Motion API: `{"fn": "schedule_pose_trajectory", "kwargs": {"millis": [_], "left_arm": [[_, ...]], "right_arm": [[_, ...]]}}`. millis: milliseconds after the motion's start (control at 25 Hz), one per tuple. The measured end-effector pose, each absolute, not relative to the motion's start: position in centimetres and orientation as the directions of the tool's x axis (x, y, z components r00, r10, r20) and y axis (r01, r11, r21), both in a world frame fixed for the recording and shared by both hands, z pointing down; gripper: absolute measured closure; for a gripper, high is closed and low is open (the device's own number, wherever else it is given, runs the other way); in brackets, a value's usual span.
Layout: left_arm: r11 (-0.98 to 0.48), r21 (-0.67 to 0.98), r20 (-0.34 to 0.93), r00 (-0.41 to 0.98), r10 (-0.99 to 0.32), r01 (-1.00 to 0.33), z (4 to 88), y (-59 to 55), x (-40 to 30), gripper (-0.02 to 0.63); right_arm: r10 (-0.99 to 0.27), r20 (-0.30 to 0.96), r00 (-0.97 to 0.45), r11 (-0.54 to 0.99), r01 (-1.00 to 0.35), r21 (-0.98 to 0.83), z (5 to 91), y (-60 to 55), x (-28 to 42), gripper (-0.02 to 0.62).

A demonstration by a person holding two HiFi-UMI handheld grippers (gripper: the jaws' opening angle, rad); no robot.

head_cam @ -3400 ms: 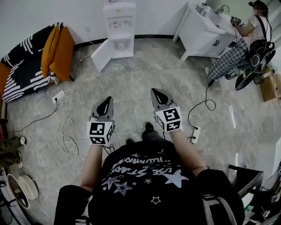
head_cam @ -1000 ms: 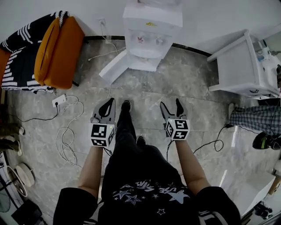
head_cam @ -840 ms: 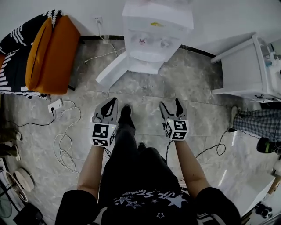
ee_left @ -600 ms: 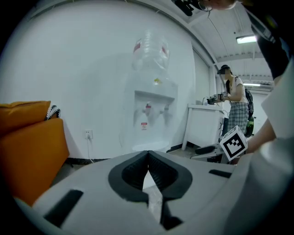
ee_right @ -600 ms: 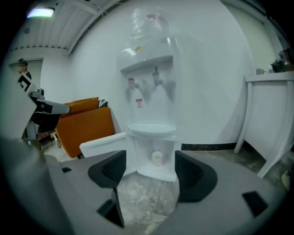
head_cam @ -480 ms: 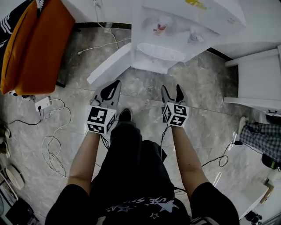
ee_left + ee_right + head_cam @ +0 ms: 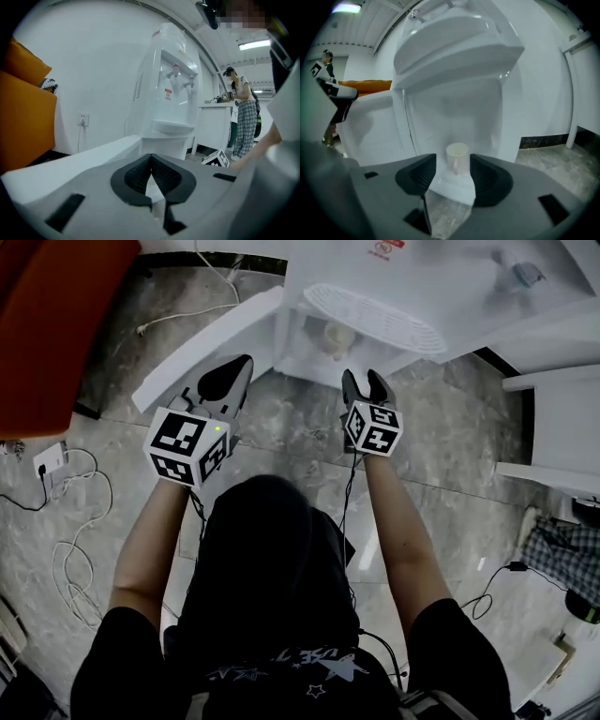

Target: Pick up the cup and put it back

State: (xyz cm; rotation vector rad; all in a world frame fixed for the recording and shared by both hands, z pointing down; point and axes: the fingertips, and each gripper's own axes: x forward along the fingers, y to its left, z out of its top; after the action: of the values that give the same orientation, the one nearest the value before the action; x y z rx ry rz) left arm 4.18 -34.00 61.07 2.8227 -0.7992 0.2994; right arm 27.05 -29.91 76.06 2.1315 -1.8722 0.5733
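A small pale cup [image 7: 457, 158] stands upright inside the open lower compartment of the white water dispenser [image 7: 375, 306]; in the head view the cup [image 7: 335, 336] shows faintly in that opening. My right gripper [image 7: 453, 160] points at it, and its jaws are closing; the cup stands further in beyond the pads, untouched. In the head view the right gripper [image 7: 362, 377] sits just in front of the compartment. My left gripper [image 7: 244, 362] is shut and empty, beside the swung-open white door [image 7: 202, 348]. In its own view the left gripper [image 7: 151, 160] faces the dispenser [image 7: 166, 103].
An orange cushion [image 7: 56, 324] lies at the far left. White cables [image 7: 70, 549] and a power strip [image 7: 49, 458] lie on the floor. A white cabinet [image 7: 562, 437] stands at the right. Another person [image 7: 243, 117] stands at a counter beyond the dispenser.
The view and both grippers have moved forward, close up to the dispenser's open lower compartment. The right jaws have narrowed. The left gripper stays shut.
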Motion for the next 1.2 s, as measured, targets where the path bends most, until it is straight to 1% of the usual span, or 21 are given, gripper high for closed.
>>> {"fn": "schedule_pose_trajectory", "kwargs": {"millis": [320,480,640,760,960,1080,1120,1160,1200], "left_arm": [[-0.862,0.137,0.277,0.854,-0.440,-0.488,66.4,-35.0,7.6,0.597],[-0.868,0.128,0.296,0.854,-0.427,-0.479,67.0,-35.0,7.9,0.597],[-0.872,0.117,0.278,0.858,-0.432,-0.476,67.0,-35.4,8.1,0.597],[-0.857,0.145,0.281,0.851,-0.443,-0.494,67.5,-35.6,7.8,0.597],[-0.851,0.166,0.259,0.855,-0.450,-0.498,68.0,-35.7,8.0,0.597],[-0.853,0.166,0.257,0.857,-0.447,-0.495,68.3,-35.4,8.2,0.597],[-0.854,0.166,0.257,0.858,-0.445,-0.492,68.4,-35.3,8.3,0.597],[-0.856,0.166,0.258,0.859,-0.442,-0.490,68.5,-35.1,8.3,0.597],[-0.857,0.166,0.261,0.860,-0.439,-0.488,68.7,-35.0,8.4,0.597]], "right_arm": [[-0.870,0.483,0.105,-0.160,-0.984,-0.074,82.9,-35.0,27.4,0.366],[-0.851,0.511,0.118,-0.190,-0.977,-0.092,84.3,-36.6,27.6,0.380],[-0.840,0.533,0.099,-0.200,-0.970,-0.135,85.3,-38.5,27.9,0.386],[-0.827,0.550,0.115,-0.203,-0.974,-0.102,85.7,-39.3,27.8,0.402],[-0.792,0.583,0.178,-0.252,-0.967,-0.048,86.7,-38.8,28.5,0.406],[-0.778,0.592,0.212,-0.286,-0.958,-0.034,87.0,-38.6,29.2,0.439],[-0.773,0.594,0.223,-0.283,-0.959,-0.008,87.0,-38.6,29.3,0.469],[-0.766,0.598,0.235,-0.272,-0.962,0.030,87.0,-38.5,29.3,0.534],[-0.761,0.602,0.240,-0.254,-0.965,0.063,87.0,-38.5,29.2,0.535]]}}
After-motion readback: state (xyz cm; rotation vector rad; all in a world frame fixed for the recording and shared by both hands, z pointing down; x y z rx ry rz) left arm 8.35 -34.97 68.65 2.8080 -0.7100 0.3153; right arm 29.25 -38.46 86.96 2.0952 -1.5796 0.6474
